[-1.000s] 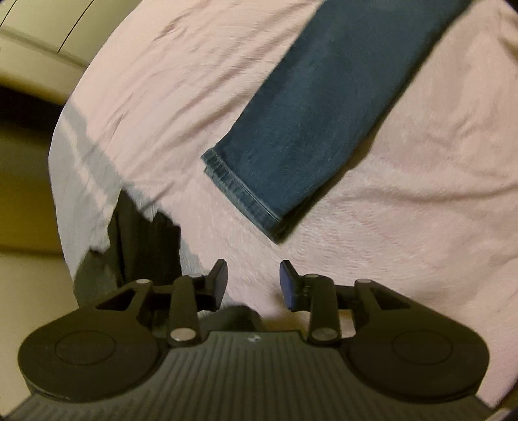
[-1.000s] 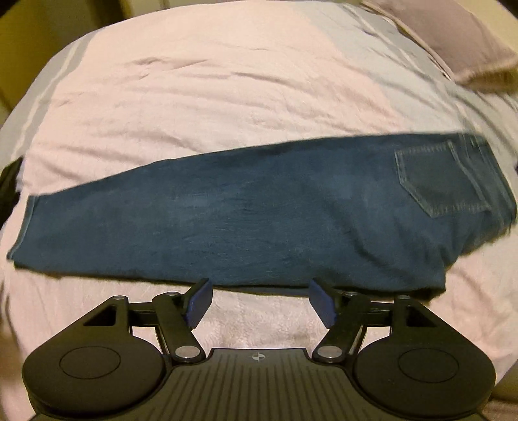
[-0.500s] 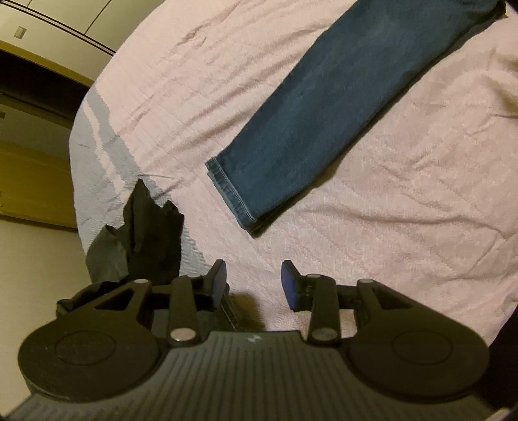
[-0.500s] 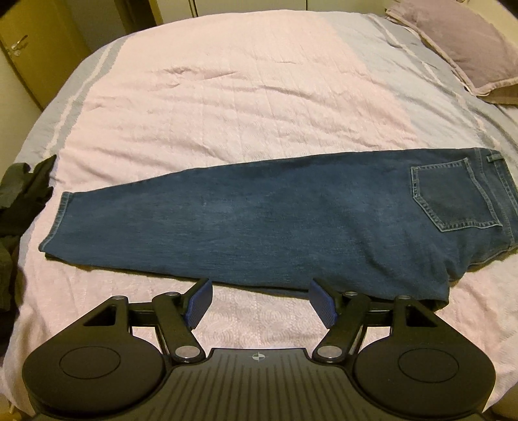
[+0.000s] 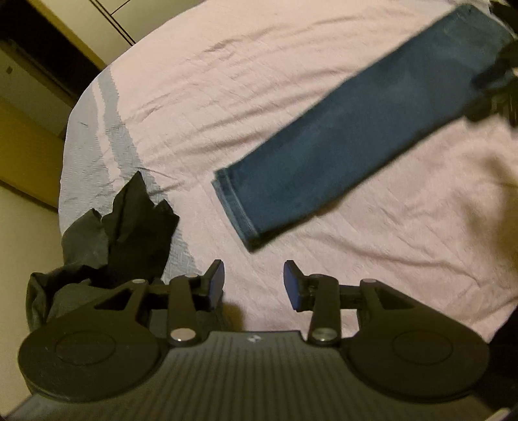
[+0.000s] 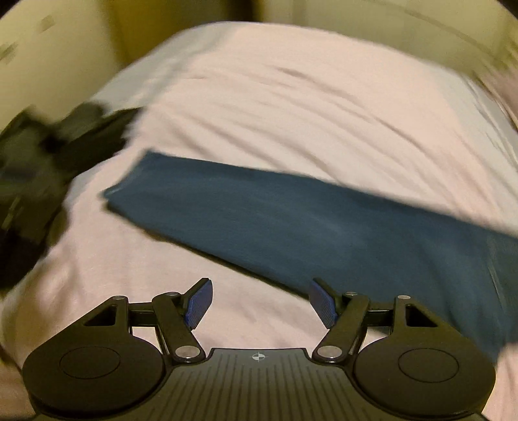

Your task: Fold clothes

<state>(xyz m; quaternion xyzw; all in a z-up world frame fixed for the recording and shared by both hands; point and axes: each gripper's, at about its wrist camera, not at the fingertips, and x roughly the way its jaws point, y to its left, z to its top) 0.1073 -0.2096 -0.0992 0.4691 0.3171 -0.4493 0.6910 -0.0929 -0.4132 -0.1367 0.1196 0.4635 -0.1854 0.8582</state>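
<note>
Blue jeans (image 5: 340, 162) lie flat on the pink bedspread (image 5: 226, 81), folded lengthwise, the leg hem toward my left gripper. My left gripper (image 5: 253, 283) hovers above the bed just short of the hem; its jaws are opening and nothing is between them. In the blurred right wrist view the jeans (image 6: 307, 220) run from the left hem down to the right. My right gripper (image 6: 259, 302) stands wide open above the near edge of the leg, holding nothing. Its blurred dark shape (image 5: 495, 87) shows at the far right of the left wrist view.
A crumpled pile of dark clothes (image 5: 126, 226) sits at the bed's corner, left of my left gripper, and shows blurred as dark clothes (image 6: 55, 162) in the right wrist view. Wardrobe doors (image 5: 81, 22) and floor lie beyond the bed edge.
My left gripper has risen, so the jeans hem looks farther off, and its jaws stand a little wider. My right gripper swept toward the leg end; the pocket end has left its view.
</note>
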